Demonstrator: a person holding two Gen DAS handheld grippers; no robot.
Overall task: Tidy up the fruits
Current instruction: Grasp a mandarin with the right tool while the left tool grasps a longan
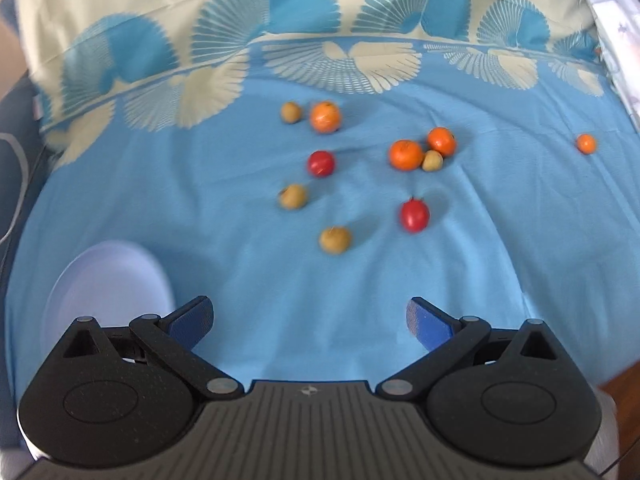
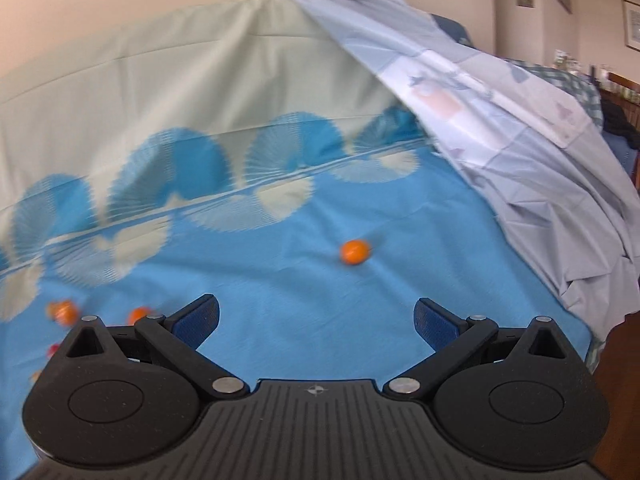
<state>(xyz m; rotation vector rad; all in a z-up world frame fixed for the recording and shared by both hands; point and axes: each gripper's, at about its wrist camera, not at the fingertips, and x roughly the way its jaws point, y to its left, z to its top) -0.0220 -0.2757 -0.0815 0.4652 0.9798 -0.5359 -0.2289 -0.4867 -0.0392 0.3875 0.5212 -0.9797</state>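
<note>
Fruits lie scattered on a blue bedsheet [image 1: 200, 220]. In the left wrist view I see several oranges, such as one [image 1: 325, 117] at the back and a lone one [image 1: 586, 143] far right, two red fruits [image 1: 320, 163] [image 1: 415, 215], and several yellow-brown fruits, the nearest [image 1: 335, 239]. My left gripper [image 1: 310, 318] is open and empty, short of the fruits. My right gripper [image 2: 316, 316] is open and empty, with the lone orange [image 2: 354, 252] ahead of it. More oranges [image 2: 64, 312] sit at its left edge.
A pale lilac plate [image 1: 108, 280] lies on the sheet left of my left gripper. A patterned pillow [image 1: 280, 8] rises at the back. A crumpled light-blue cloth [image 2: 520, 152] drapes at the right. The bed's edge drops off at the right [image 2: 616, 360].
</note>
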